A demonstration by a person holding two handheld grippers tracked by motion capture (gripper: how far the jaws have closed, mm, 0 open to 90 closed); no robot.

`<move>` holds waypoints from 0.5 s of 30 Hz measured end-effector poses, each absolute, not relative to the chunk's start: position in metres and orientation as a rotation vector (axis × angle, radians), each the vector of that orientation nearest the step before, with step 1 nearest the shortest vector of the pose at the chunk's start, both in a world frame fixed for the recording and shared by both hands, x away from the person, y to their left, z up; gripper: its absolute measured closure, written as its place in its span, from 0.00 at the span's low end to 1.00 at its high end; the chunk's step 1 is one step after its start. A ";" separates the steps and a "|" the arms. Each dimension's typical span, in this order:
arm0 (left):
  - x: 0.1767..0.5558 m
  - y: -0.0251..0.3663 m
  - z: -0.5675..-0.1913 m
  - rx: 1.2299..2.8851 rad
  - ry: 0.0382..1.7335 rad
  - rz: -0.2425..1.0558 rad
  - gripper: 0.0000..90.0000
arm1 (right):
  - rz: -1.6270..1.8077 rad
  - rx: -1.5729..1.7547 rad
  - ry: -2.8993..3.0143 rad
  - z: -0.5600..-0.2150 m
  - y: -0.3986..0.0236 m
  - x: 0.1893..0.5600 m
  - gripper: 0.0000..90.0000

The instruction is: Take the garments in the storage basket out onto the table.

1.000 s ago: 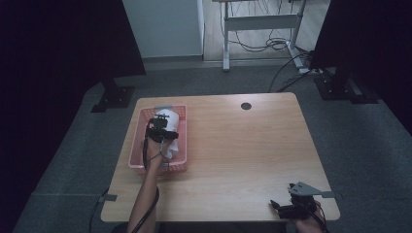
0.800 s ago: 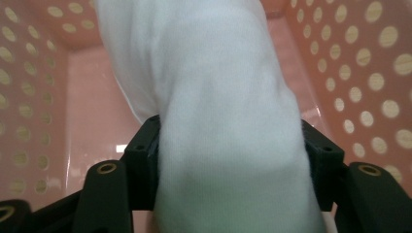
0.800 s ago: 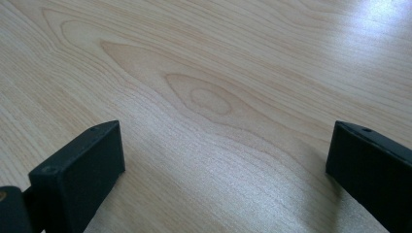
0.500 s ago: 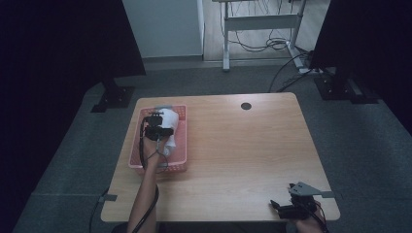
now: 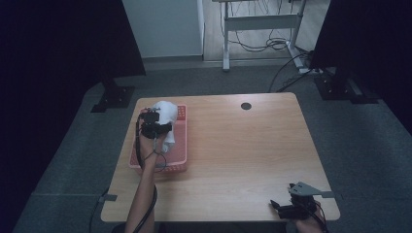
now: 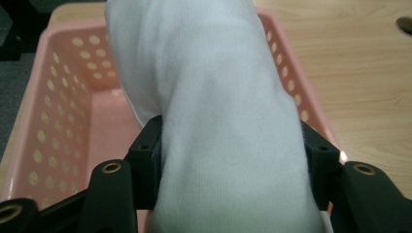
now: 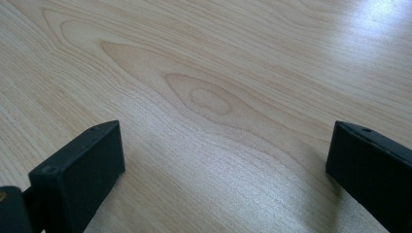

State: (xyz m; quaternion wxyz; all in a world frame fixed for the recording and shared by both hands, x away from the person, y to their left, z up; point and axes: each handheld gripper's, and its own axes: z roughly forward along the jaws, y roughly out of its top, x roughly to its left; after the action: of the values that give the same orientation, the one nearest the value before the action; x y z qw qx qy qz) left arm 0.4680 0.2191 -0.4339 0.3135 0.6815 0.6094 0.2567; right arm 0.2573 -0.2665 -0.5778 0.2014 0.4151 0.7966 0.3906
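White cloth [image 6: 228,121] is now pinched between the jaws of the left gripper [image 5: 154,127], which have just closed on it, and hangs lifted above the pink basket [image 5: 180,145]; it looks ready to carry out. The right gripper [image 5: 291,208] rests spread over bare table [image 7: 204,63]

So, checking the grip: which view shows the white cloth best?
The left gripper view: the white cloth bulges between both jaws over the pink basket. The high view shows it small; the right gripper view shows bare table.
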 end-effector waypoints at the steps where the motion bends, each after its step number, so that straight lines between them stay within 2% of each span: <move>1: 0.467 0.218 -0.432 1.796 1.601 0.681 0.45 | 1.091 1.160 2.225 -0.578 -0.267 0.257 0.00; 15: 0.457 0.192 -0.414 1.751 1.539 0.658 0.45 | 1.091 1.160 2.225 -0.578 -0.267 0.257 0.00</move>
State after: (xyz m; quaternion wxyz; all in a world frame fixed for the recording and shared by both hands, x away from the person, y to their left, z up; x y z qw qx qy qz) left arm 0.4566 0.1916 -0.4139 0.3521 0.6766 0.5946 0.2544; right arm 0.2573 -0.2665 -0.5777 0.2013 0.4151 0.7967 0.3904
